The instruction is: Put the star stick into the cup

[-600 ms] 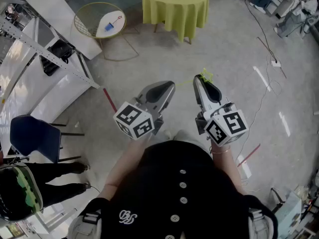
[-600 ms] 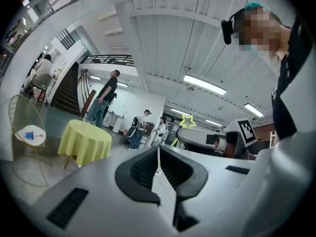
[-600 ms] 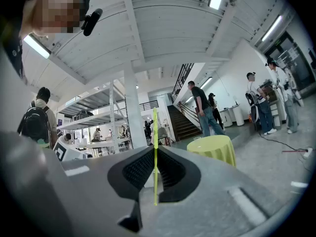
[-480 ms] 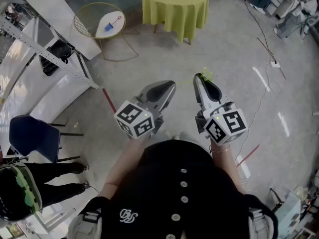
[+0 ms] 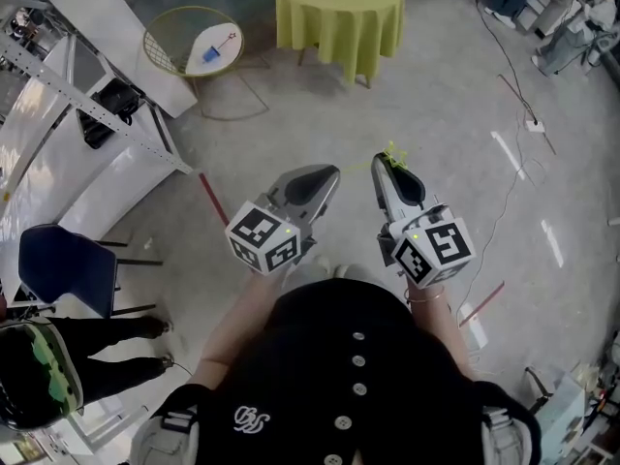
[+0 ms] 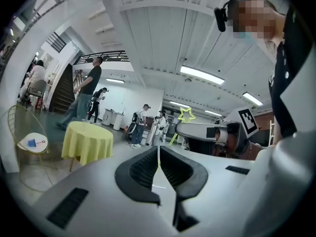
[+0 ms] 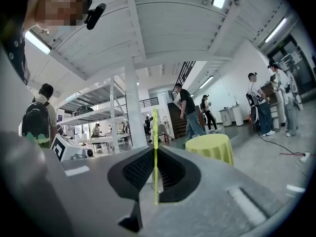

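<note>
My right gripper (image 5: pixel 385 165) is shut on the star stick (image 5: pixel 394 150), a thin yellow-green stick with a star outline at its far end. In the right gripper view the stick (image 7: pixel 155 157) stands upright between the closed jaws. Seen from the left gripper view, the star (image 6: pixel 186 114) pokes up above my right gripper (image 6: pixel 180 130). My left gripper (image 5: pixel 329 174) is held beside the right one at waist height, shut with nothing in it (image 6: pixel 159 156). No cup shows clearly in any view.
A round table with a yellow-green cloth (image 5: pixel 341 8) stands ahead across the concrete floor. A small white table with a gold wire rim (image 5: pixel 199 42) is to its left. White shelving (image 5: pixel 87 95), a dark blue chair (image 5: pixel 68 264) and a seated person (image 5: pixel 58 356) line the left side.
Both grippers have shifted only slightly; the right one still holds the star stick.
</note>
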`<state>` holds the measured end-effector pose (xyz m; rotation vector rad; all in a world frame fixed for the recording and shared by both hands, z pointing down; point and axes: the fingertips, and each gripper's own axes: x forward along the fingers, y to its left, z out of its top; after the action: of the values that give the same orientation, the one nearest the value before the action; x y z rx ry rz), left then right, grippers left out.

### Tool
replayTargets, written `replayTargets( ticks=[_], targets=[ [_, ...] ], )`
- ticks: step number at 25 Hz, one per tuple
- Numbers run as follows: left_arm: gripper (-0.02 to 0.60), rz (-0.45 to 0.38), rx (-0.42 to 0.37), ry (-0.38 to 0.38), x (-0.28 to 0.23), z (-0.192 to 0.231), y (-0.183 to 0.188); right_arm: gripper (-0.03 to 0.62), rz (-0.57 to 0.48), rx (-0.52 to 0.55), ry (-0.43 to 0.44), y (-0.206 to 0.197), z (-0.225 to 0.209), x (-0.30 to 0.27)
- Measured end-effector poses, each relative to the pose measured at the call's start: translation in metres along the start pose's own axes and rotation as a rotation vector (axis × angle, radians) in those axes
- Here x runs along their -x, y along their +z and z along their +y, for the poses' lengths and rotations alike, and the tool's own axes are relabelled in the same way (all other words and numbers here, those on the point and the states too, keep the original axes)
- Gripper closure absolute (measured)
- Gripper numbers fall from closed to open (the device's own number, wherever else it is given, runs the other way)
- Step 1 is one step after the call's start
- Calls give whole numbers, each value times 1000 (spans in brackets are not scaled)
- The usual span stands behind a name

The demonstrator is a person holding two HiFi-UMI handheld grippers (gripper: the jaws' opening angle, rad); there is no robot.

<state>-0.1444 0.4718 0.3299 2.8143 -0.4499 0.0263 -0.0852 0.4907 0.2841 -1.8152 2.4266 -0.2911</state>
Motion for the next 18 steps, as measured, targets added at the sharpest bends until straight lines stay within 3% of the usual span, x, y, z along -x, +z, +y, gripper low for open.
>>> replayTargets(
  ticks=[18],
  targets=[
    [558,-25,-3,-40,19,14,11,578,-4,-8,-25,-4,17,-16]
  ],
)
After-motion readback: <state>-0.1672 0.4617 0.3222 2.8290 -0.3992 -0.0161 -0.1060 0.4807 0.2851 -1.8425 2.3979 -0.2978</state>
